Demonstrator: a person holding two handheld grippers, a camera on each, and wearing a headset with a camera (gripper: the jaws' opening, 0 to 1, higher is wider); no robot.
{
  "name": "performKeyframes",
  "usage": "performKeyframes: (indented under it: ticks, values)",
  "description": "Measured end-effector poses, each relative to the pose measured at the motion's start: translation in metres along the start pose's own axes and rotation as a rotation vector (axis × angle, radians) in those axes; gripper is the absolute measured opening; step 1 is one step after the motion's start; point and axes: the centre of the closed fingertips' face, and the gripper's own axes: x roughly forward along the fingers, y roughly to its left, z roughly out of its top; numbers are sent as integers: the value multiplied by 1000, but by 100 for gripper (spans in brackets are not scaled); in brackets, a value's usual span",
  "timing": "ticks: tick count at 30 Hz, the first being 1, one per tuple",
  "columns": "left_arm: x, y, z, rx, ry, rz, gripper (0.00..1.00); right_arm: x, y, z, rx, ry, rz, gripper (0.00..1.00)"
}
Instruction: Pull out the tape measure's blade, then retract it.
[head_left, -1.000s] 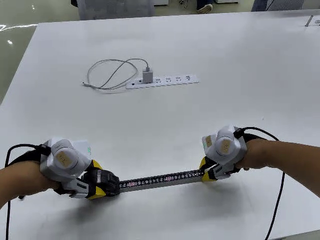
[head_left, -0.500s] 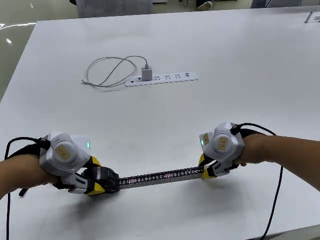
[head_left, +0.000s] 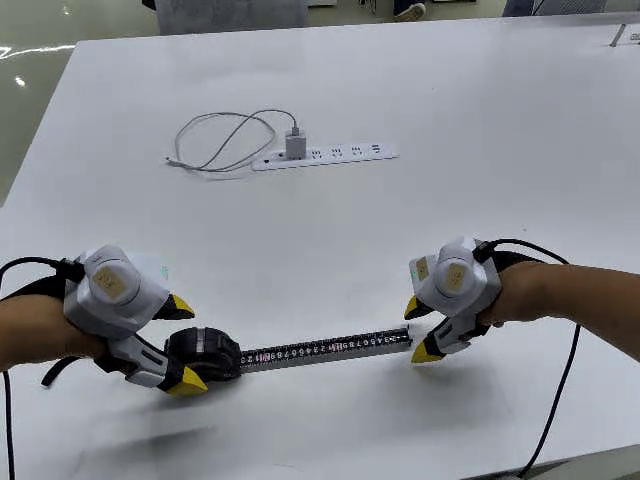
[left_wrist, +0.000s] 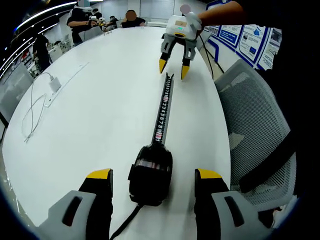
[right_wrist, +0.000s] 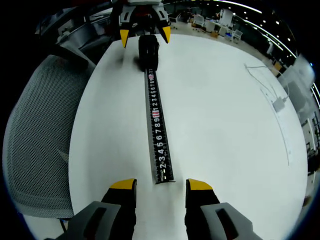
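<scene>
The black tape measure case (head_left: 203, 353) lies on the white table (head_left: 420, 110) with its blade (head_left: 325, 349) drawn out to the right. My left gripper (head_left: 186, 344) is open, its yellow-tipped jaws standing either side of the case (left_wrist: 151, 172) without touching it. My right gripper (head_left: 417, 330) is open too, just past the blade's end hook (right_wrist: 164, 179). In the left gripper view the blade (left_wrist: 162, 110) runs straight to the right gripper (left_wrist: 172, 70). The right gripper view has the blade (right_wrist: 156, 125) leading back to the case (right_wrist: 148, 50) and the left gripper (right_wrist: 145, 35).
A white power strip (head_left: 325, 157) with a plugged charger (head_left: 295, 147) and a looped cable (head_left: 215, 145) lies mid-table, well beyond the tape. A grey mesh chair (left_wrist: 250, 115) stands at the table's near edge. People sit at the far end of the table (left_wrist: 80, 20).
Both grippers have opened: the left let go of the case, the right let go of the blade's end. The blade stays drawn out on the table.
</scene>
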Motion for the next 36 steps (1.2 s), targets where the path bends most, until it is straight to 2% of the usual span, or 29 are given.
performKeyframes:
  ticks: [9, 10, 12, 14, 18, 20, 23, 24, 26, 27, 30, 36]
  values:
    - [-1, 3, 3, -70, -38, 27, 77, -10, -4, 13, 81, -73, -45, 48]
    - [-2, 7, 5, -95, -54, 53, 78, -12, -3, 13, 86, -81, -48, 48]
    - [-5, 9, 8, -145, -87, 65, 82, -13, -1, 13, 120, -103, -41, 50]
    - [-8, 10, 8, -157, -105, 72, 86, -16, -1, 10, 133, -108, -51, 53]
    - [-10, 11, 1, -174, -105, 101, 96, -26, -6, 5, 185, -148, -96, 55]
    - [-11, 12, -2, -190, -122, 109, 99, -32, -8, 1, 216, -167, -120, 57]
    - [-16, 16, -3, -231, -148, 144, 99, -38, -8, -5, 236, -177, -144, 60]
    - [-18, 18, -3, -243, -169, 156, 99, -41, -6, -7, 244, -184, -153, 61]
    - [-24, 27, 0, -248, -211, 213, 99, -45, -4, -8, 255, -190, -163, 63]
    - [-28, 28, 1, -276, -244, 223, 99, -47, -3, -10, 260, -195, -172, 64]
    - [-36, 34, -6, -309, -258, 265, 99, -53, -2, -12, 288, -219, -196, 67]
    - [-44, 31, -17, -384, -294, 286, 99, -58, -1, -19, 343, -257, -227, 74]
